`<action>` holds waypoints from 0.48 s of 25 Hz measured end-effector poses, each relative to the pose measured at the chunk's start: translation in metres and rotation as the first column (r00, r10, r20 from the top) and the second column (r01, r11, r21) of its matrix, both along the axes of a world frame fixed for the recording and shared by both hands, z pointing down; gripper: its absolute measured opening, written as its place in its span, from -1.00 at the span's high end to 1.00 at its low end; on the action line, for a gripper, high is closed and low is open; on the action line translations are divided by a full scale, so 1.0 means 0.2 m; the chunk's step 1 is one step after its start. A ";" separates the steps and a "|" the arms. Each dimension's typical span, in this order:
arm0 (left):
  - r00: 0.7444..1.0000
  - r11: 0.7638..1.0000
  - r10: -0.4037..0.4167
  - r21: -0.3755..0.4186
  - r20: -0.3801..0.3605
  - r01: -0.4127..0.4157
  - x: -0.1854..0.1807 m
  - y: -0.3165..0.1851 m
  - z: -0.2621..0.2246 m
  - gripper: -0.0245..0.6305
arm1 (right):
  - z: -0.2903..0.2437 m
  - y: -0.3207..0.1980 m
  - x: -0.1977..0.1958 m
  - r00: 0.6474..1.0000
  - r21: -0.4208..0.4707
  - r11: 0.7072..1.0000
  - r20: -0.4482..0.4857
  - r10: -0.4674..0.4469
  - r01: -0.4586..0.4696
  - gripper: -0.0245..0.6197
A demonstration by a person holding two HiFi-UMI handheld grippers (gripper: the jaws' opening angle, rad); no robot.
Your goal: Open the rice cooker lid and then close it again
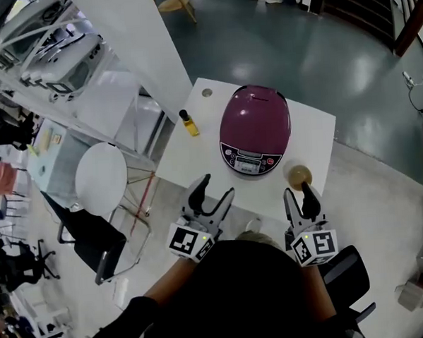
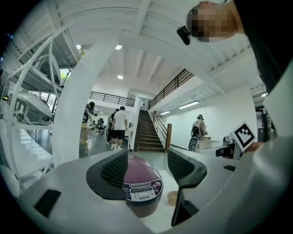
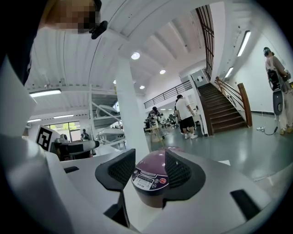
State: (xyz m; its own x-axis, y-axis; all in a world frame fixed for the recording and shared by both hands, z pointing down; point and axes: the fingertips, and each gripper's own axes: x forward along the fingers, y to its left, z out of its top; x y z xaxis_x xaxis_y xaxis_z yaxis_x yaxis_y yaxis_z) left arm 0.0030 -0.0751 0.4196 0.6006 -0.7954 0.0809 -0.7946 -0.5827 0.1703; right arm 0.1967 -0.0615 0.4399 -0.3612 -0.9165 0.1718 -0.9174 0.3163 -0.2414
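Maroon rice cooker (image 1: 255, 132): lid (image 1: 256, 111) shut, mid-counter (image 1: 188, 157).
Left hand-held gripper (image 1: 218, 186): jaws apart, empty, short of cooker.
Right hand-held gripper (image 1: 297, 191): likewise apart, empty.
Progress: apparently nothing done; opening and closing both remain.

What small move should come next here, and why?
Probably bring the right gripper forward to the front of the rice cooker: its lid is down, and this gripper and the left gripper are open, empty and short of it.

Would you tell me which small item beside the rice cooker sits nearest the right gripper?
The round tan dish, just ahead of the right gripper; the yellow bottle stands across the rice cooker, nearer the left gripper.
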 end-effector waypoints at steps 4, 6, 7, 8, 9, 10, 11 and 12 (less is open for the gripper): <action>0.999 0.999 -0.038 -0.022 0.006 0.038 -0.02 -0.08 0.01 0.16 | -0.01 -0.12 -0.03 0.999 0.017 0.999 -0.013 -0.035 0.035 0.56; 0.999 0.999 -0.047 -0.024 0.006 0.047 -0.04 -0.12 0.02 0.16 | -0.01 -0.17 -0.05 0.999 0.016 0.999 -0.006 -0.047 0.047 0.71; 0.999 0.998 -0.051 -0.024 0.004 0.051 -0.05 -0.13 0.02 0.16 | -0.01 -0.19 -0.06 0.999 0.015 0.999 -0.005 -0.047 0.047 0.80; 0.999 0.998 -0.055 -0.025 -0.001 0.055 -0.07 -0.15 0.01 0.16 | -0.01 -0.21 -0.08 0.999 0.012 0.999 -0.012 -0.045 0.045 0.90; 0.998 0.998 -0.057 -0.028 -0.009 0.057 -0.09 -0.17 0.02 0.16 | 0.00 -0.24 -0.11 0.999 0.005 0.999 -0.028 -0.042 0.042 0.92; 0.998 0.998 -0.056 -0.030 -0.018 0.056 -0.11 -0.19 0.02 0.16 | 0.01 -0.26 -0.14 0.998 -0.003 0.999 -0.047 -0.042 0.042 0.92; 0.998 0.998 -0.052 -0.033 -0.026 0.051 -0.12 -0.21 0.03 0.16 | 0.02 -0.29 -0.17 0.997 -0.012 0.999 -0.061 -0.047 0.047 0.92; 0.998 0.998 -0.045 -0.036 -0.032 0.044 -0.13 -0.24 0.03 0.16 | 0.03 -0.31 -0.21 0.996 -0.020 0.998 -0.066 -0.054 0.053 0.92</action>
